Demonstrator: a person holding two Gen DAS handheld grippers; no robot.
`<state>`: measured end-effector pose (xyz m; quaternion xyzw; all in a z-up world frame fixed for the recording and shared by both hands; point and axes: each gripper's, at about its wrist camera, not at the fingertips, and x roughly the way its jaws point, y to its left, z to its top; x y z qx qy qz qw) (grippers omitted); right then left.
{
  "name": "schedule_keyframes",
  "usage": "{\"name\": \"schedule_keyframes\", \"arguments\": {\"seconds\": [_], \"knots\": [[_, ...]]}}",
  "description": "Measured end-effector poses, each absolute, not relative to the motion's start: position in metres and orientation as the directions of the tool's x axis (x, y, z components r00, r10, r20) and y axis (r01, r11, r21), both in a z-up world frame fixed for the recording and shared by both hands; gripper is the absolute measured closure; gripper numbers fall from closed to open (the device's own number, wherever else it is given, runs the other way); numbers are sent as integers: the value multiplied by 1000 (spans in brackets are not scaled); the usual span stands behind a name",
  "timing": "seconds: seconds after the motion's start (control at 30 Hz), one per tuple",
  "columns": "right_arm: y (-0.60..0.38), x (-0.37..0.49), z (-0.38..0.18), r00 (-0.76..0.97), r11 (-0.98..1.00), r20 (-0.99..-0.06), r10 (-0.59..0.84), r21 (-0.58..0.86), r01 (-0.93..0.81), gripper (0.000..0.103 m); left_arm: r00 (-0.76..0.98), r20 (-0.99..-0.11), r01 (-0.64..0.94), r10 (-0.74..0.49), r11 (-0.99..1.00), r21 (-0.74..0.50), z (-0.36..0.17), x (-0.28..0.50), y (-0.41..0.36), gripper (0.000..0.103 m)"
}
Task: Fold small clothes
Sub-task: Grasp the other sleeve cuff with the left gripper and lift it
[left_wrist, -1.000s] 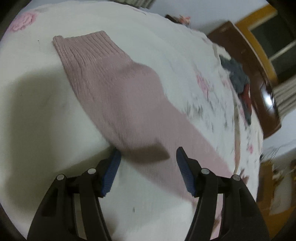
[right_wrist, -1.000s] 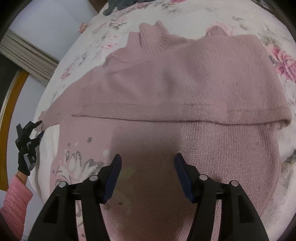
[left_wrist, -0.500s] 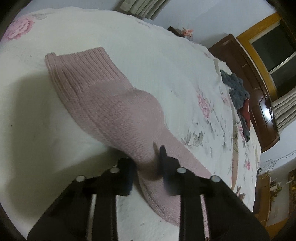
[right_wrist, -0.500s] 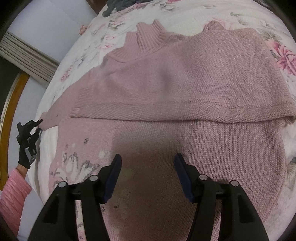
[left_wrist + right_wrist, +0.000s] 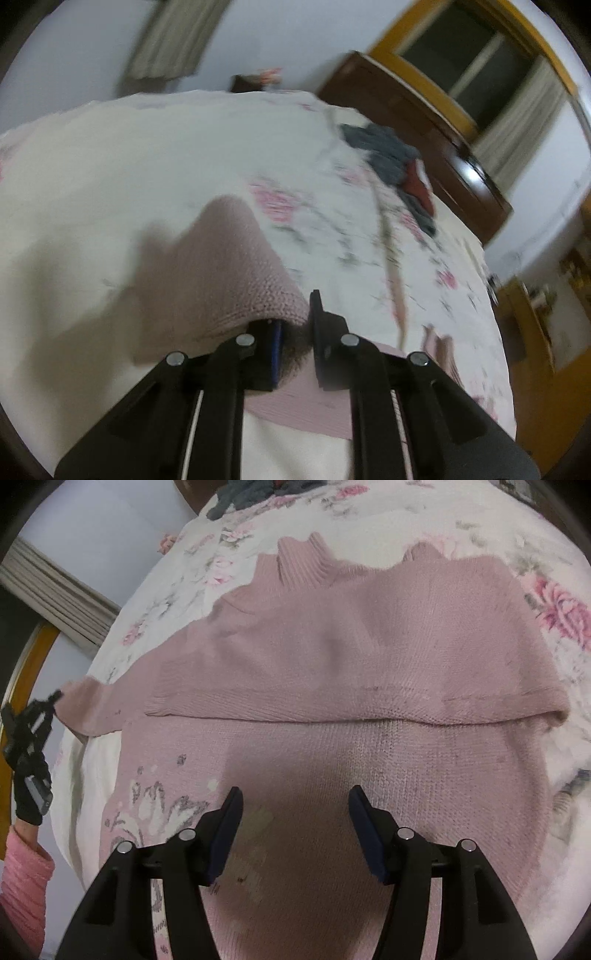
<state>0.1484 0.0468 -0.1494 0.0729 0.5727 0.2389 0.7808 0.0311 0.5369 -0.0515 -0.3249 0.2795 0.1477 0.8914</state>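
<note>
A pink knit sweater (image 5: pixel 351 657) lies spread on the floral bedspread (image 5: pixel 546 535), its upper half folded down over the body. Its left sleeve (image 5: pixel 236 266) is lifted off the bed, with my left gripper (image 5: pixel 295 332) shut on it; the knit bunches up between the jaws. In the right wrist view the left gripper (image 5: pixel 33 716) shows at the far left, at the sleeve's end (image 5: pixel 85 701). My right gripper (image 5: pixel 293 827) hangs open just above the sweater's lower body, with nothing between its fingers.
A heap of grey and red clothes (image 5: pixel 402 166) lies near the dark wooden headboard (image 5: pixel 424 122). A window with an orange frame (image 5: pixel 480 48) is behind it. A person's pink sleeve (image 5: pixel 22 886) and black glove show at the left bed edge.
My left gripper closed on the sleeve and lifted it off the bed, tilting up toward the headboard. The right gripper stayed open and almost still over the sweater.
</note>
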Motion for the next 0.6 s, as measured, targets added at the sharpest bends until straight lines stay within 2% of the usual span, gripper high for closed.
{"name": "schedule_keyframes", "arguments": {"seconds": [0.23, 0.6], "knots": [[36, 139, -135, 269, 874, -844, 464, 387, -294, 43, 820, -571, -285, -42, 835, -471, -39, 69, 442, 91], [14, 139, -143, 277, 880, -841, 464, 404, -248, 43, 777, -584, -123, -236, 852, -508, -70, 125, 309, 91]]}}
